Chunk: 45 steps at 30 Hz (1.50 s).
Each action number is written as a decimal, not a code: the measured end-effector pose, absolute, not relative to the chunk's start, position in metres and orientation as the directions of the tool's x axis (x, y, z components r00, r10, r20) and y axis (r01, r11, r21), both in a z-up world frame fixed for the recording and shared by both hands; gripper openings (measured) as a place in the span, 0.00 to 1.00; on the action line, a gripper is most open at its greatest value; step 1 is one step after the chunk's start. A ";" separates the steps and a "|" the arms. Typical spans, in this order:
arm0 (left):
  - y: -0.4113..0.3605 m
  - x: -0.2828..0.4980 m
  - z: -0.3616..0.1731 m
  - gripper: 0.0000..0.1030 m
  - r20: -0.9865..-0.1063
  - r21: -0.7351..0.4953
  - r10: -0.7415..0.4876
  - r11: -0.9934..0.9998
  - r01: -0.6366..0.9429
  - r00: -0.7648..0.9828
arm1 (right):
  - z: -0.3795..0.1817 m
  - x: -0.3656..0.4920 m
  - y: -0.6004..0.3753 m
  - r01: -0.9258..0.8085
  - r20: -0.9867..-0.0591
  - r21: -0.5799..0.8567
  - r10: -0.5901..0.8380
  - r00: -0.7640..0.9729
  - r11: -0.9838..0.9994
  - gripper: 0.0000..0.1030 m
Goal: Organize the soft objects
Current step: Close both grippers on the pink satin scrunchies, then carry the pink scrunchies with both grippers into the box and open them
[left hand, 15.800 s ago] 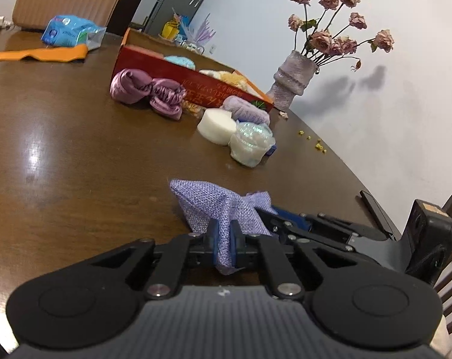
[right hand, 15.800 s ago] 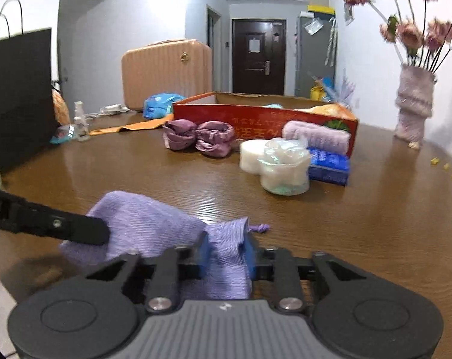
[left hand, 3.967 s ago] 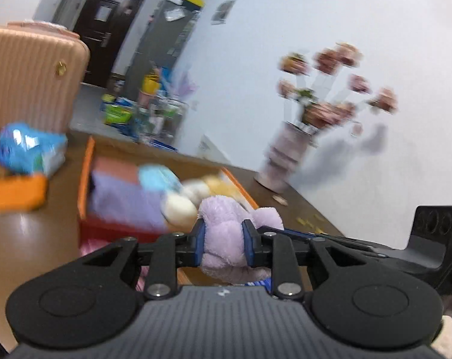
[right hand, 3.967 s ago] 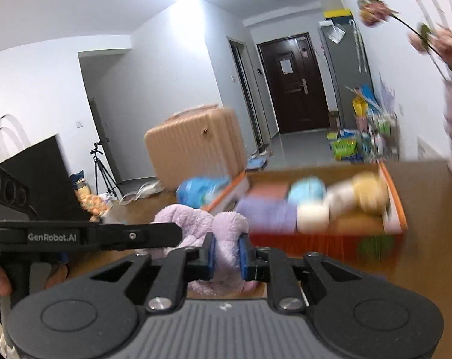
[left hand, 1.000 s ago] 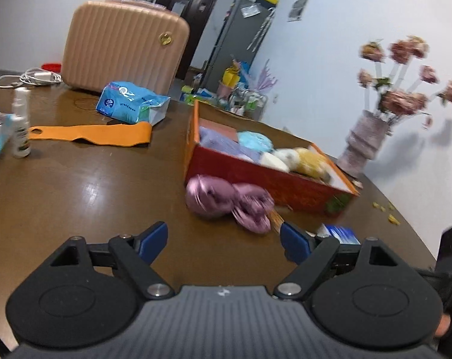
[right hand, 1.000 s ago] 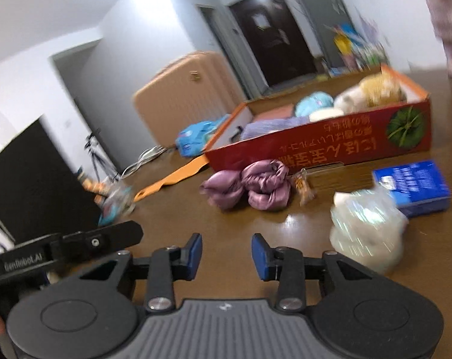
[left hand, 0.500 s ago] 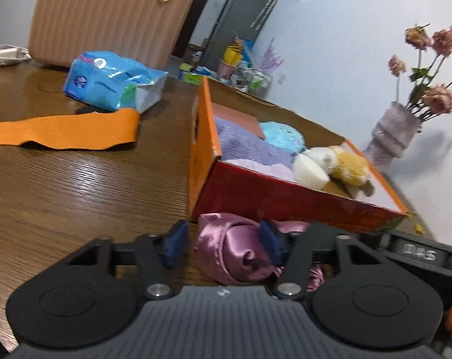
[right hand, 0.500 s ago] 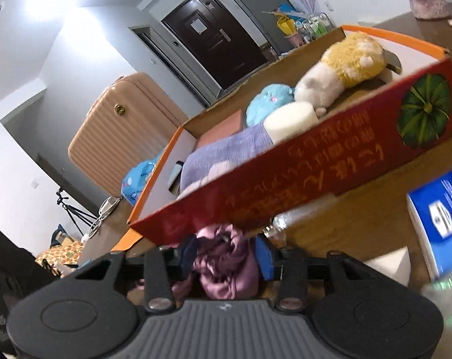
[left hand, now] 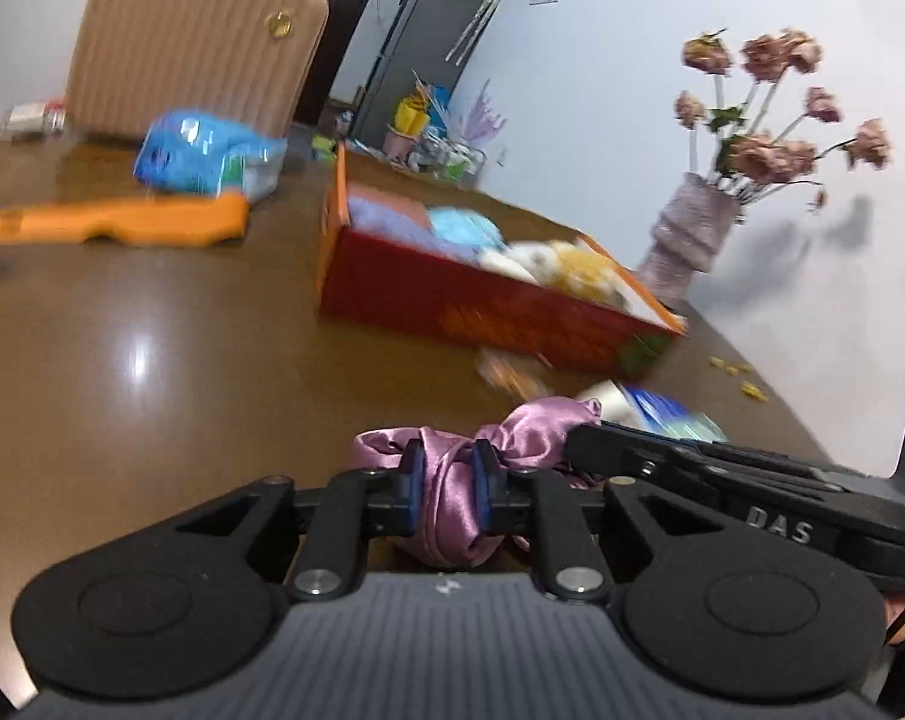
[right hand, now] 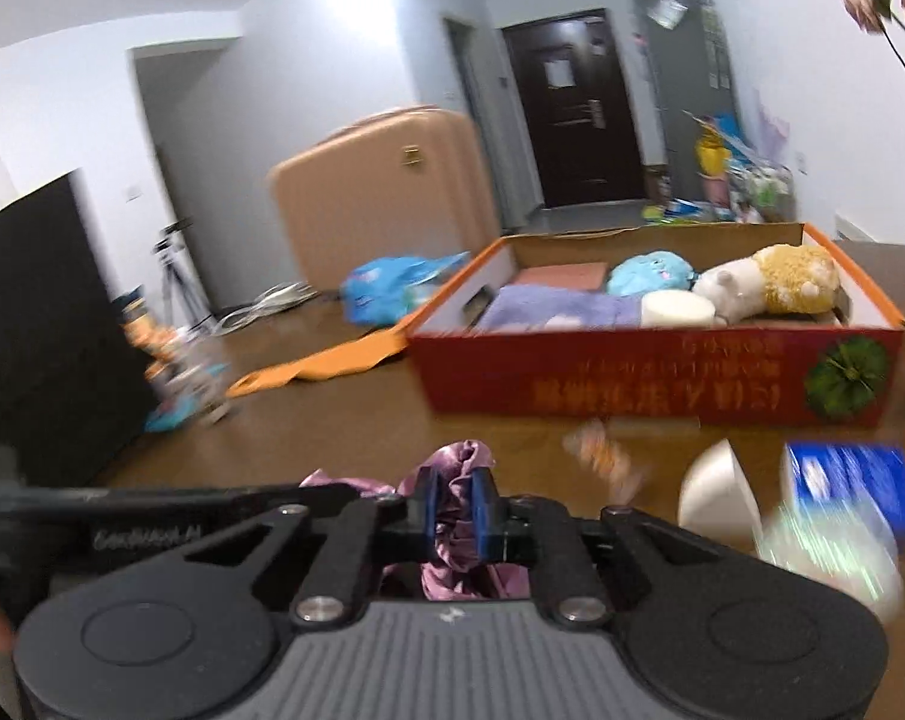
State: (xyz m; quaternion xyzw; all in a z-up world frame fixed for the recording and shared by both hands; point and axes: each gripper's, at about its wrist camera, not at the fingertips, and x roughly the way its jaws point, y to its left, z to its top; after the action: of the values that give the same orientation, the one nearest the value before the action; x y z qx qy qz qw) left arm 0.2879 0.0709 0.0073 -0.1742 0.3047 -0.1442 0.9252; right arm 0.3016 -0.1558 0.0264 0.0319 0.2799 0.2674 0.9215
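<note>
A pink satin cloth (left hand: 452, 480) is pinched between both grippers and held above the brown table. My left gripper (left hand: 446, 480) is shut on one end of it. My right gripper (right hand: 455, 510) is shut on the other end (right hand: 458, 468). The red cardboard box (right hand: 662, 384) stands beyond, open-topped, holding a purple cloth (right hand: 548, 306), a blue plush (right hand: 650, 270), a white sponge (right hand: 674, 309) and a yellow-white plush (right hand: 776, 279). The box also shows in the left wrist view (left hand: 482, 300).
On the table lie a blue packet (right hand: 854, 486), a white round object (right hand: 716, 492), an iridescent tub (right hand: 830, 558), a small wrapper (right hand: 596, 450), an orange strip (left hand: 122, 219) and a blue tissue pack (left hand: 206, 156). A flower vase (left hand: 692, 240) stands at the right.
Both grippers have shut on the pink satin cloth and pulled back from the red box with it, lifting it off the table.
</note>
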 end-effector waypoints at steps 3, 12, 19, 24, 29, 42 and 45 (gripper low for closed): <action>0.056 0.245 -0.001 0.16 -0.526 -0.438 -0.414 0.881 0.180 0.743 | 0.021 0.252 -0.174 -0.465 -0.528 0.207 0.499 0.687 0.861 0.11; 0.020 0.195 0.002 0.17 -0.525 -0.349 -0.429 0.896 0.273 0.735 | 0.038 0.187 -0.238 -0.390 -0.451 0.355 0.521 0.725 0.850 0.26; 0.017 0.184 -0.002 0.18 -0.528 -0.333 -0.416 0.903 0.270 0.741 | 0.009 0.208 -0.219 -0.345 -0.521 0.323 0.470 0.712 0.881 0.27; 0.017 0.178 -0.003 0.24 -0.526 -0.331 -0.412 0.905 0.267 0.744 | -0.002 0.198 -0.230 -0.351 -0.526 0.345 0.489 0.696 0.871 0.27; 0.015 0.174 0.000 0.53 -0.526 -0.332 -0.424 0.900 0.281 0.738 | -0.014 0.190 -0.222 -0.352 -0.533 0.290 0.456 0.713 0.890 0.28; 0.019 0.189 -0.001 0.25 -0.552 -0.375 -0.437 0.891 0.257 0.710 | -0.007 0.191 -0.215 -0.421 -0.517 0.243 0.484 0.706 0.874 0.11; 0.018 0.208 0.019 0.25 -0.513 -0.385 -0.471 0.873 0.298 0.718 | 0.014 0.204 -0.226 -0.423 -0.473 0.266 0.500 0.725 0.866 0.11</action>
State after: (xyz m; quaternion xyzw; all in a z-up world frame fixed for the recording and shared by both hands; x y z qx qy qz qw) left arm 0.2084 0.0177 0.0187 -0.1389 0.3118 -0.2097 0.9163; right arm 0.2044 -0.2262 0.0137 0.0698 0.2744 0.2492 0.9261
